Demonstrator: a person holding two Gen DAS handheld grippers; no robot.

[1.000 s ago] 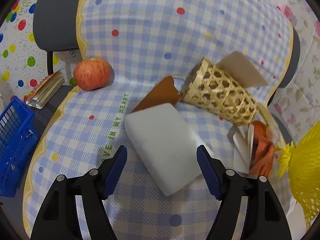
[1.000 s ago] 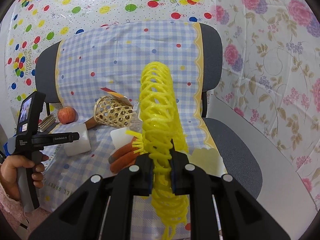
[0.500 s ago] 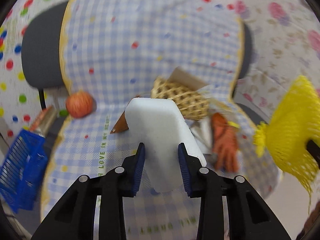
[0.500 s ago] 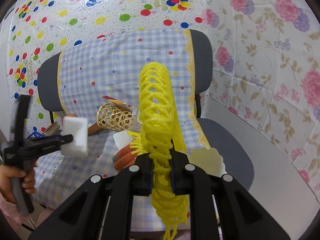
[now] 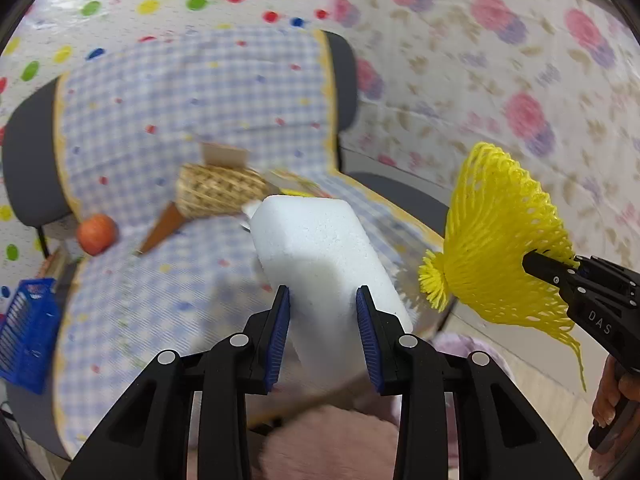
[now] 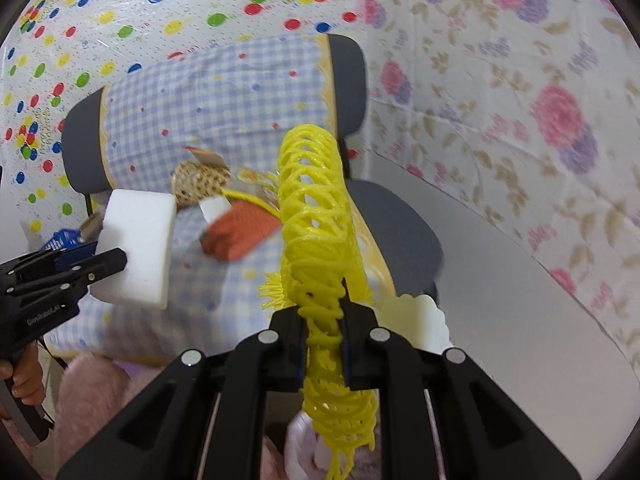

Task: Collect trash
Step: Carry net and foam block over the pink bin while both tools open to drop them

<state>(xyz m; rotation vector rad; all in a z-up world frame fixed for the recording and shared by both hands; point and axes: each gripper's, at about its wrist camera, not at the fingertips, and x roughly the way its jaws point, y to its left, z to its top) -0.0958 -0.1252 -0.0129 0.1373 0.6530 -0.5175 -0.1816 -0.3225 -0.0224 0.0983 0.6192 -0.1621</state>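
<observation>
A: What does the left tool [image 5: 323, 300] have?

B: A white foam block [image 5: 320, 252]. Its blue pads [image 5: 280, 320] have just been closing and now press the block's two sides, so it is clamped and held up in the air, clear of the checked cloth [image 5: 168, 112] that covers the grey office chair [image 5: 28, 160]. The right wrist view shows the same block [image 6: 138, 248] sticking out past the black fingers at the left edge, with a hand [image 6: 20, 380] on the grip below.

A: And the right tool [image 6: 323, 320]?

B: Nearly together — its jaws pinch a yellow foam fruit net [image 6: 316, 216]. The net stands up above the jaws and hangs down below them as well. From the left wrist view it fans out like a cone [image 5: 500, 236], and the right tool [image 5: 536, 262] holds it at the edge.

A: What lies on the chair seat?

B: A woven bamboo basket [image 5: 216, 194] on its side, with a piece of brown card [image 5: 222, 154] behind it and a darker brown piece [image 5: 164, 228] at its mouth. A red apple [image 5: 96, 234] sits well to the left of it, near the seat's edge. Orange gloves [image 6: 236, 232] and a white scrap [image 6: 214, 206] lie just right of the basket — blurred, so I cannot tell more.

A: Anything beside the chair?

B: A blue plastic crate [image 5: 24, 336] at the left, below seat level. Pink fluffy fabric [image 5: 324, 440] fills the bottom of the left view.
</observation>
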